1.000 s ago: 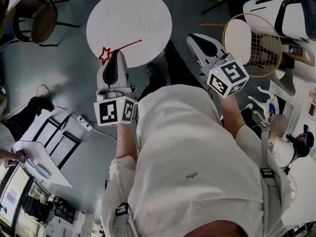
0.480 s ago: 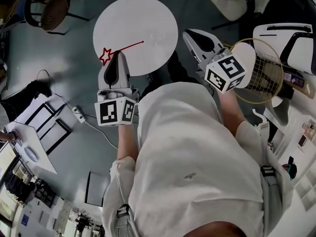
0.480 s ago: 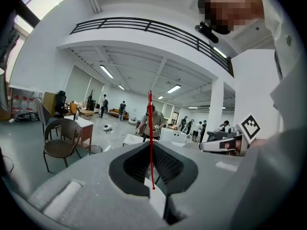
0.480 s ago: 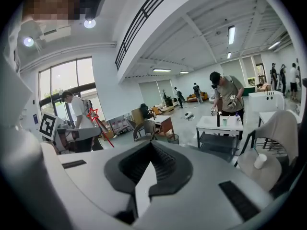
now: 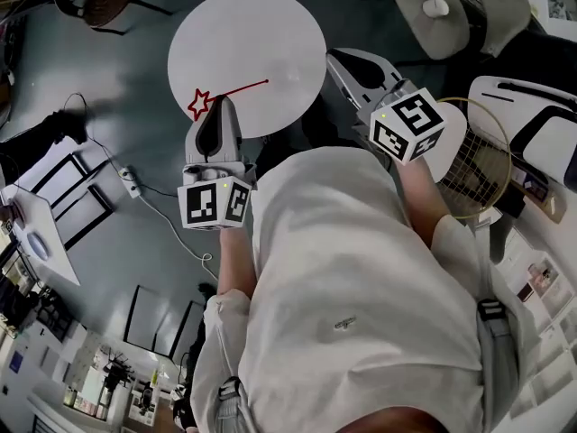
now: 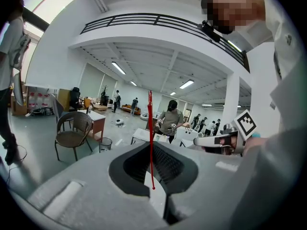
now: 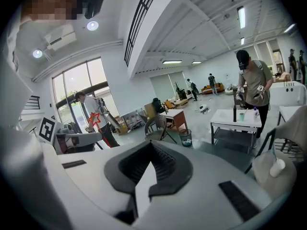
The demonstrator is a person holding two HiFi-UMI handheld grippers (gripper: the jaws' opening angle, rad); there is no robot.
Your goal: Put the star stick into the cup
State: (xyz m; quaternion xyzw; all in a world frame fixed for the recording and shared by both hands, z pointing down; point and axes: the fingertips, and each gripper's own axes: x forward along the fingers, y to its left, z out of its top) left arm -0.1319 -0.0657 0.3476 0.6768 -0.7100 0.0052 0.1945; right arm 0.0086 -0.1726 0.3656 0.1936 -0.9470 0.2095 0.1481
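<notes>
Red and thin, the star stick (image 5: 239, 90) is sitting crosswise in the left gripper (image 5: 221, 108), whose jaws are clamping its shaft, so the star is hanging just off the near-left edge of the round white table (image 5: 248, 25) while the plain end is reaching over its top. The right gripper (image 5: 341, 58), jaws together on nothing, is hovering off the table's right edge, likely keeping clear. No cup is showing on the table, so the stick has open room above it.

We've turned: the racket (image 5: 473, 165) now lies lower right, behind our right gripper (image 5: 345, 61), and a seat (image 5: 460, 30) has come into view.
</notes>
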